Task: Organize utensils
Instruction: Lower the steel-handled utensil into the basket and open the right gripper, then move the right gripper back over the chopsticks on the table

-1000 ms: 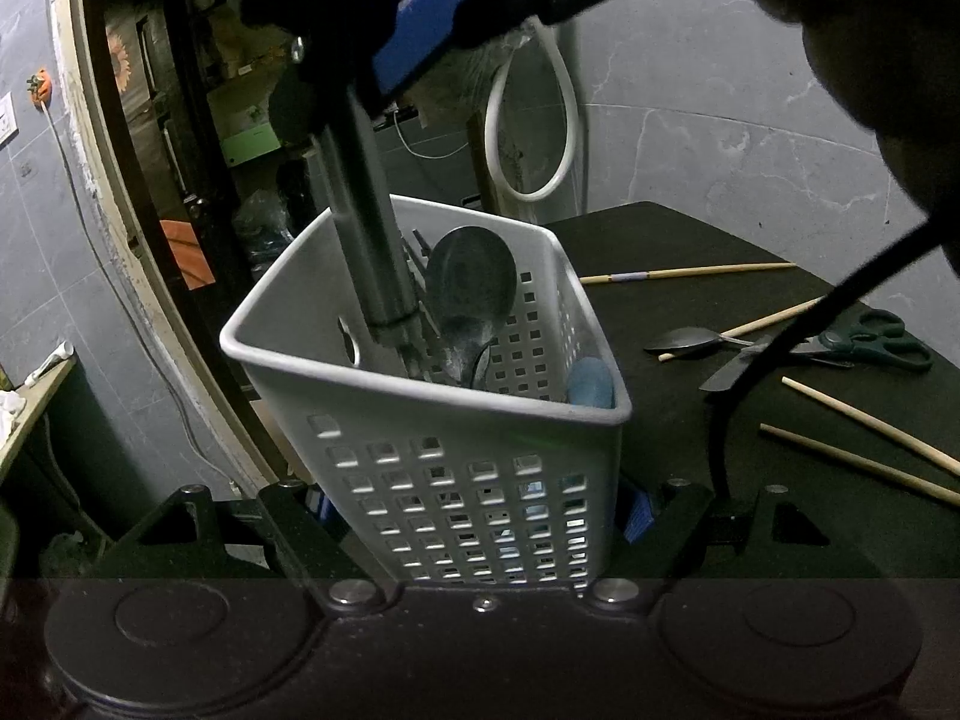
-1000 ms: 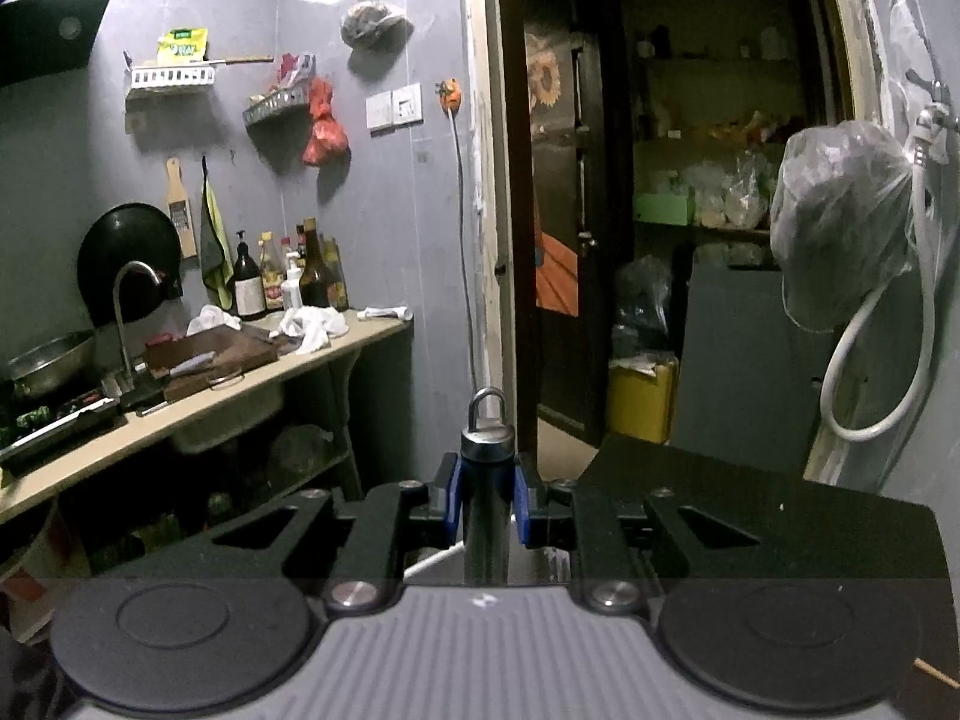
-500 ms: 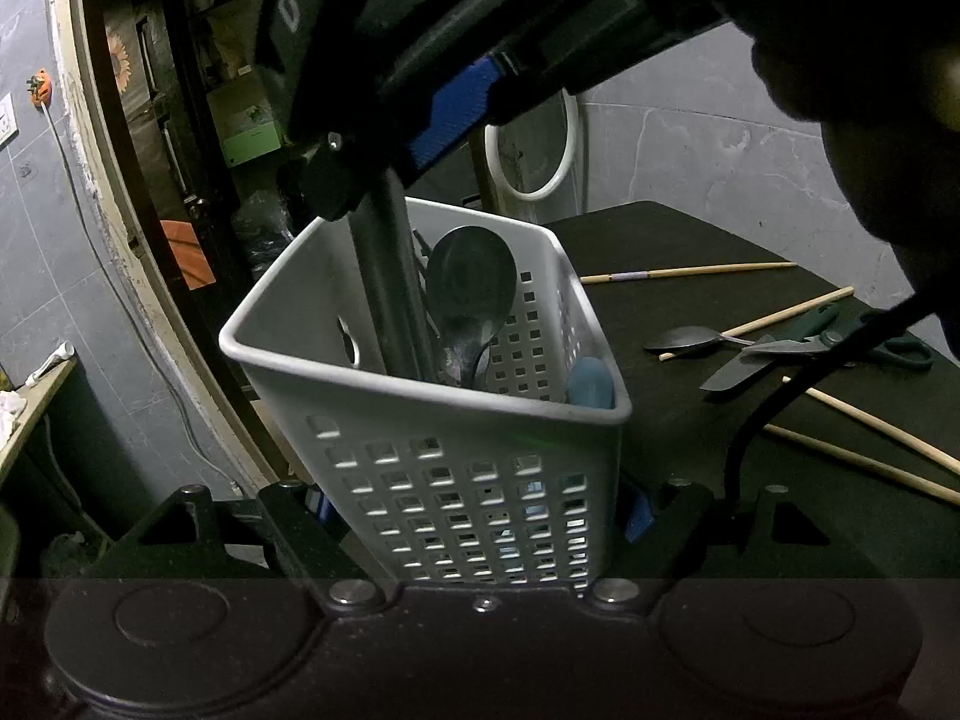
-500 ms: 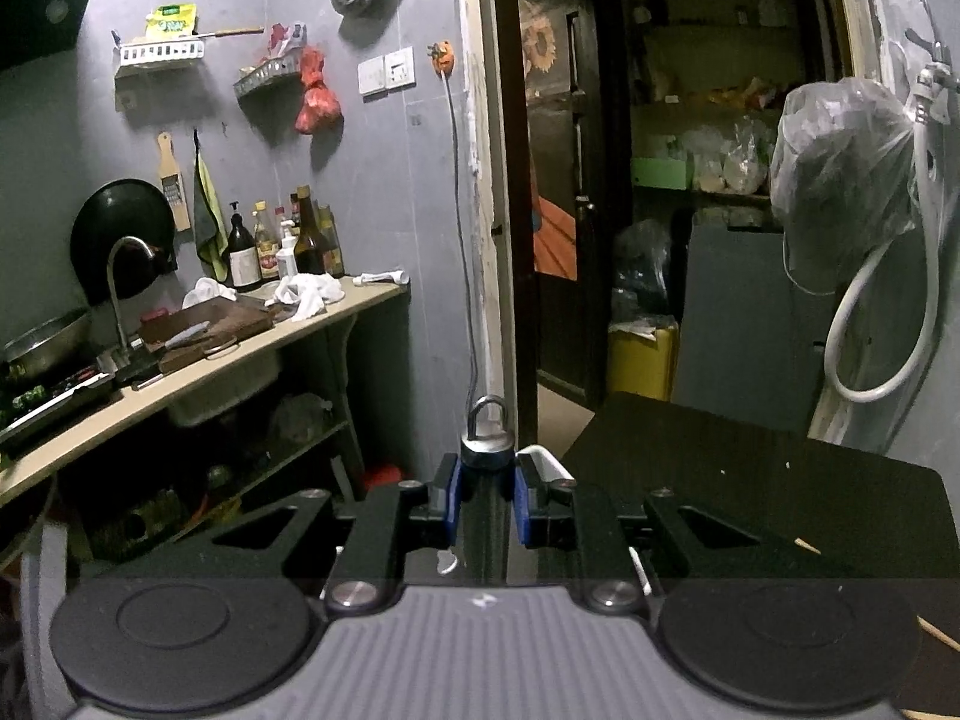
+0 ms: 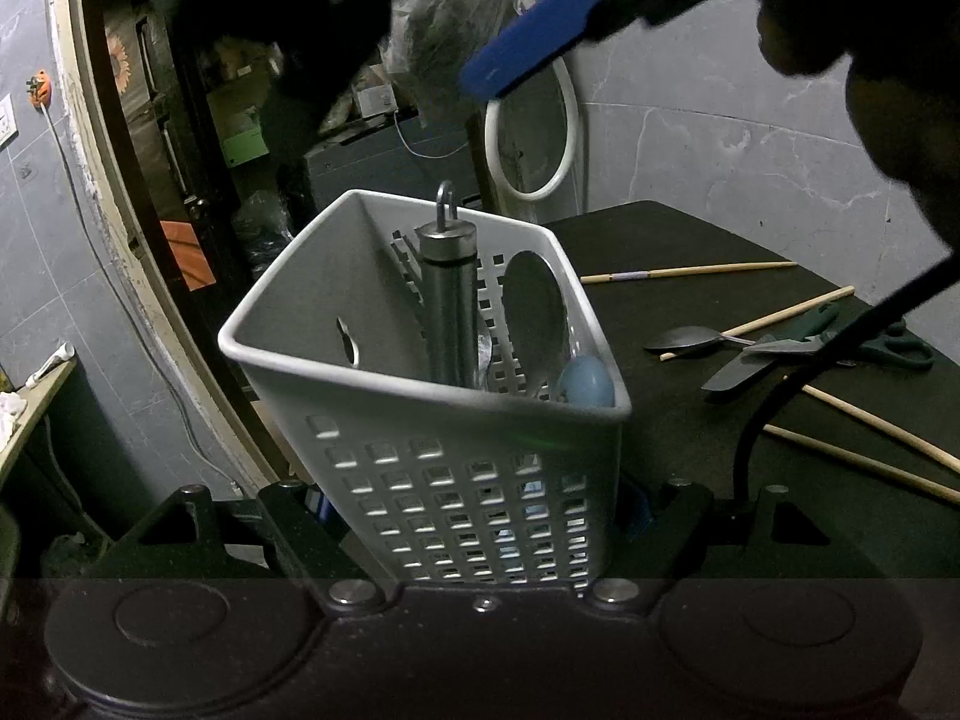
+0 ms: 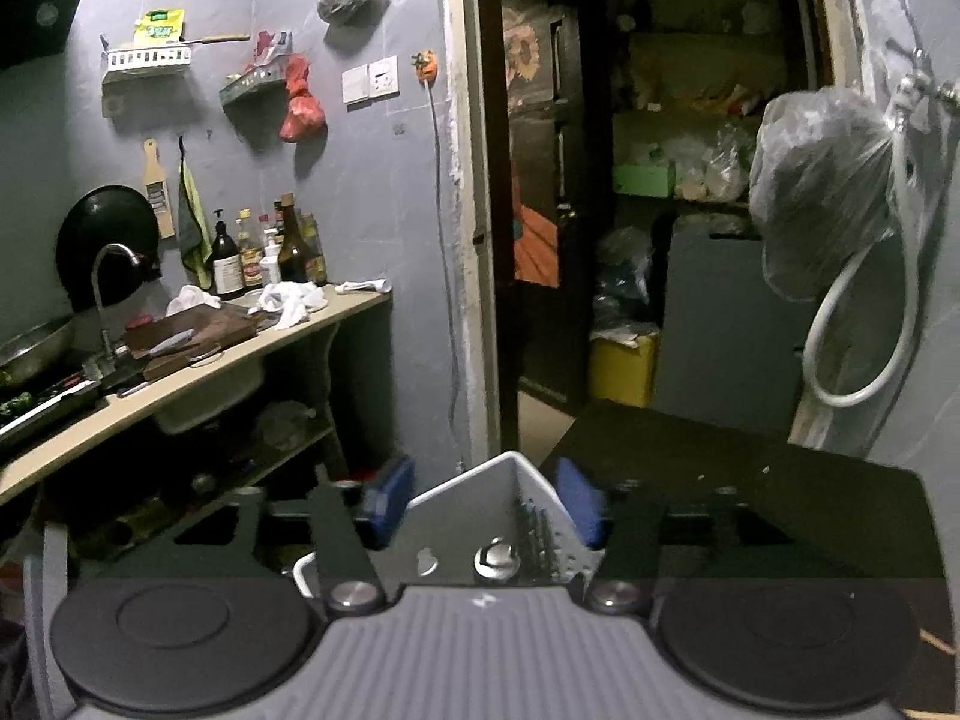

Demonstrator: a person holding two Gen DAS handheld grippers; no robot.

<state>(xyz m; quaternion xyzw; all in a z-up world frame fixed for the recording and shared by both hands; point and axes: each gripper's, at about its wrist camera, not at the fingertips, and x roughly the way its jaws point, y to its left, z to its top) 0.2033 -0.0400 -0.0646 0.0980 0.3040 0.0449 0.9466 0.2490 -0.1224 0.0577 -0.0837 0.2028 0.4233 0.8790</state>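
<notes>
The white perforated caddy (image 5: 480,468) stands at the near-left corner of the dark worktop (image 5: 690,252) and serves as the landmark here. The left tool (image 5: 480,510) is clamped across the caddy's lower walls, steadying it upright. Inside the caddy a steel-handled utensil (image 5: 447,300) with a hanging ring at its top stands nearly upright against the back wall, beside a large spoon (image 5: 534,306) and a pale blue piece (image 5: 585,381) at the caddy's right corner. The right tool (image 6: 480,504) hangs just above the caddy's rim, and its jaws have just been opening: the blue pads stand apart on either side of the steel handle's cap, no longer pressing it, so the utensil appears to have been let go into the caddy. That reads as the end of one drop-off step. To the right of the caddy, on the worktop, lie a loose spoon (image 5: 684,337), a dark knife blade (image 5: 744,367), green-handled scissors (image 5: 888,348) and several wooden chopsticks (image 5: 690,270), all apart from the caddy. The next move probably calls for lifting the right tool clear of the handle without knocking it, then swinging to the right of the caddy for one of those pieces, while the left tool keeps its hold on the caddy.
</notes>
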